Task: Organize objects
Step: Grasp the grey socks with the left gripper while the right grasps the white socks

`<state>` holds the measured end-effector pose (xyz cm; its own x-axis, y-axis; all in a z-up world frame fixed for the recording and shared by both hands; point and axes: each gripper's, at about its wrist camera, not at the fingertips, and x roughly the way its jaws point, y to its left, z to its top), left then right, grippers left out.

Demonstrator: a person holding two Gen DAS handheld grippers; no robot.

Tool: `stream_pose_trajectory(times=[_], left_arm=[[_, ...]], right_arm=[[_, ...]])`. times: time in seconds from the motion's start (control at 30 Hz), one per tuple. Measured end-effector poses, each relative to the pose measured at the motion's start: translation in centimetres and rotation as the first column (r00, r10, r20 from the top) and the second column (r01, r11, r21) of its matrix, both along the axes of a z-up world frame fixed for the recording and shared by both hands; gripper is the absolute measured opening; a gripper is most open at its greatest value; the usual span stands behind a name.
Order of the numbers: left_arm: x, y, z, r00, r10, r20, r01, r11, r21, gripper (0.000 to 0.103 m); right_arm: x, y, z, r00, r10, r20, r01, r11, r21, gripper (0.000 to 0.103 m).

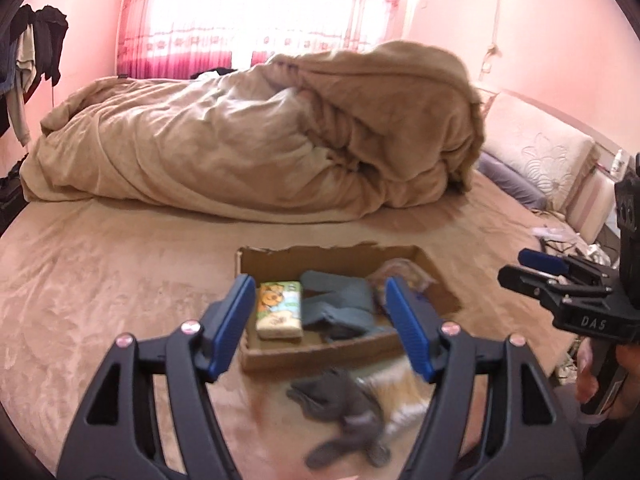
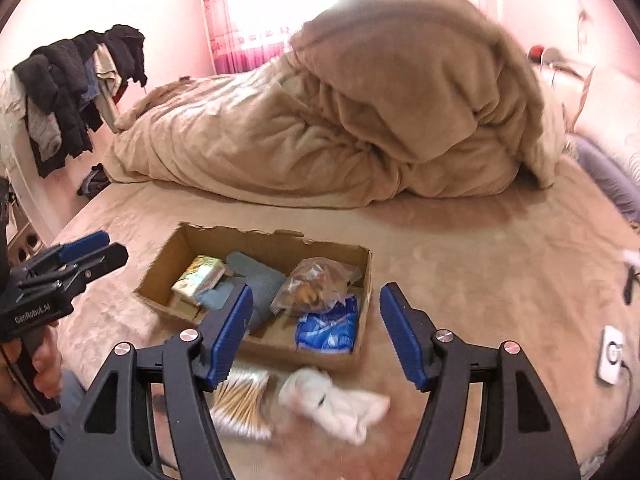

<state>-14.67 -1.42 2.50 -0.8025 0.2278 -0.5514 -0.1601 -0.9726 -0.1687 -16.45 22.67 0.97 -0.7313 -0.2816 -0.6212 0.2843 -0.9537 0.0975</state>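
A shallow cardboard box (image 1: 256,358) (image 2: 160,268) lies on the bed. It holds a tissue pack (image 1: 279,309) (image 2: 198,278), a grey-blue cloth (image 1: 340,304) (image 2: 260,280), a clear bag of snacks (image 2: 316,284) and a blue packet (image 2: 328,326). In front of the box lie a grey sock (image 1: 344,408), a white sock (image 2: 332,400) and a pack of cotton swabs (image 2: 240,404). My left gripper (image 1: 320,324) is open above the box's near edge. My right gripper (image 2: 316,332) is open above the box's near right corner. Both are empty.
A heaped tan duvet (image 1: 240,140) (image 2: 340,120) fills the far half of the bed. Pillows (image 1: 536,152) lie at the right. Clothes hang on a rack (image 2: 80,80) at the left. A white charger (image 2: 610,354) lies on the sheet at right.
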Motion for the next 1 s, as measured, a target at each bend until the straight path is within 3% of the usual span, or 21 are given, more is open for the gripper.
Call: stream_pose_trajectory(times=[0.3,0.53,0.73,1.0], left_arm=[[5.8,0.6,0.8,1.0,0.022,0.004,-0.022,1.0,0.012,0.07],[8.0,1.4,-2.1,0.997,0.01,0.073,-0.011,1.0,0.009,0.07],[8.3,2.0,-5.3,0.99,0.012,0.143,-0.014,1.0,0.016,0.07],[7.0,2.6,-8.6,0.978,0.015,0.206,-0.019,1.0,0.014,0.07]], right_arm=[[6.3,2.1,2.0,1.0,-0.004,-0.022,0.004,1.0,-0.031,0.07],[9.8,3.4,1.7,1.0,-0.003,-0.003,0.002,0.997,-0.071,0.07],[10.3,3.8,0.3,1.0,0.004,0.005,-0.003,0.998,-0.062,0.07],[8.2,3.6,-3.7,0.998,0.025,0.061,-0.024,0.999,-0.026,0.07]])
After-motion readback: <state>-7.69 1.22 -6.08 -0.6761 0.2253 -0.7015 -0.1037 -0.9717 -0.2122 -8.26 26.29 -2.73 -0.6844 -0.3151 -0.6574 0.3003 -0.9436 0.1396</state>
